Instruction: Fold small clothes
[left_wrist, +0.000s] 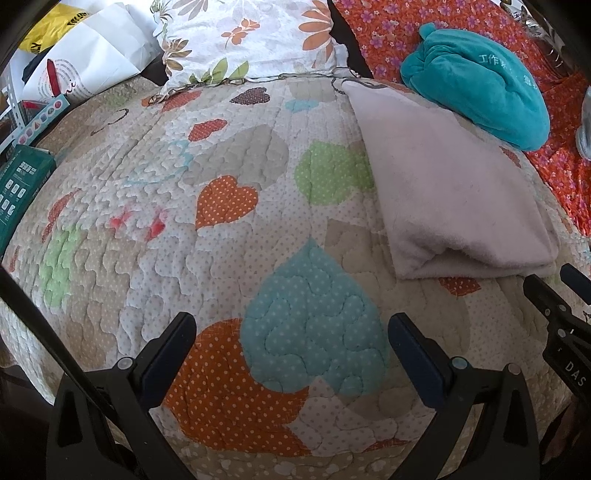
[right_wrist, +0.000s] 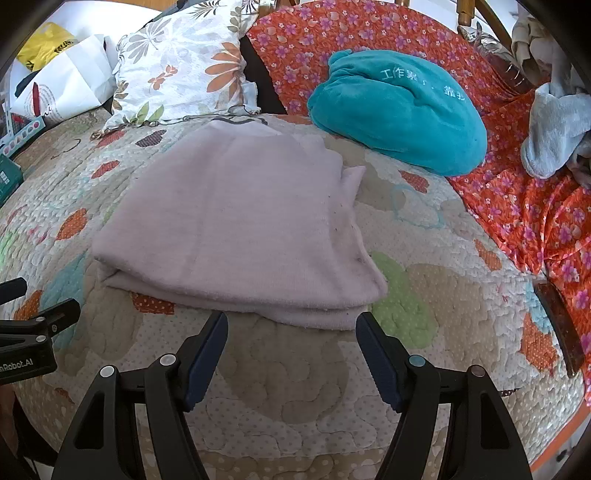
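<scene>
The pale lilac garment (right_wrist: 236, 229) is lying on the heart-patterned quilt (right_wrist: 295, 387), already folded into a layered rectangle — several edges are stacked at its near side, and a small flap is sticking out at its far right corner. By the look of it, the folding of this piece is judged to be largely done; at most one more fold or a tidying of that flap is being left, though this cannot be settled from the views alone.

The right gripper (right_wrist: 291, 354) is being held just short of the garment's near edge, its jaws spread wide and nothing between them. The left gripper (left_wrist: 291, 354) is being held over bare quilt, well to the left of the garment (left_wrist: 454, 184), jaws likewise wide apart and empty.

Other cloth is being seen further off: a teal fleece bundle (right_wrist: 399, 110) resting on the orange flowered sheet (right_wrist: 517, 206), and a light blue piece (right_wrist: 554, 129) at the far right. Whether these are waiting to be folded cannot be told.

Writing is being shown in a few places — white Chinese characters across the teal bundle, only partly legible, beginning with what is read as "工作"; "nRobot.AI" on the left gripper's body in the right wrist view; and "DAS" on the right gripper's body in the left wrist view. A white paper bag (left_wrist: 85, 62) with a red printed mark is standing beside the floral pillow (left_wrist: 251, 37); its lettering is too small to be read.
</scene>
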